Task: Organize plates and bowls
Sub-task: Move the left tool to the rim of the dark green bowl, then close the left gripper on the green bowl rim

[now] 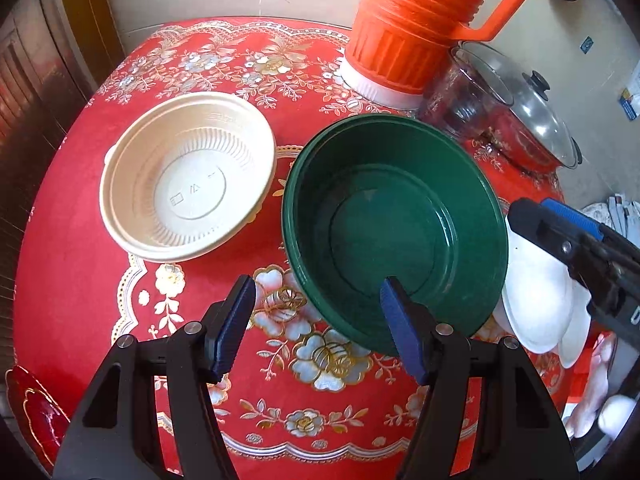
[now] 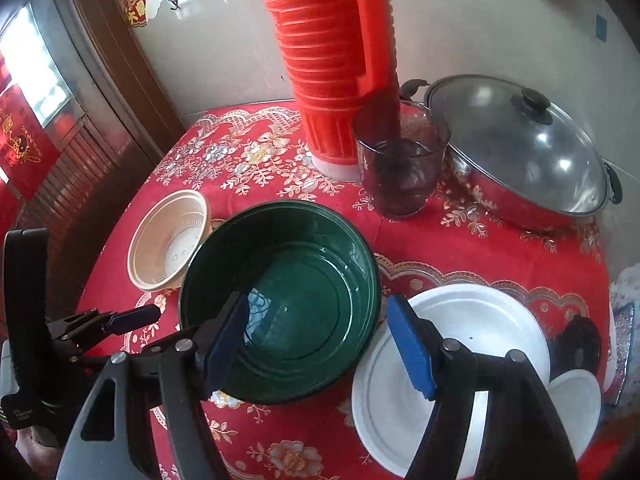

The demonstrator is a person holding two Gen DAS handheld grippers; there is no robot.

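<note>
A dark green bowl sits mid-surface on a red floral cloth, a beige ribbed plastic bowl just beside it and white plates stacked on its other side. Both the left gripper and right gripper hover with fingers apart, holding nothing. The green bowl looks rigid, glossy and probably slippery; its rim seems the best hold. The beige bowl appears light and flexible.

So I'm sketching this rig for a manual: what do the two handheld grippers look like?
Both match: the left gripper and right gripper have black angular plastic arms with silver pivot bolts, each ending in two ribbed blue pads. No cables or sleeves show.
</note>
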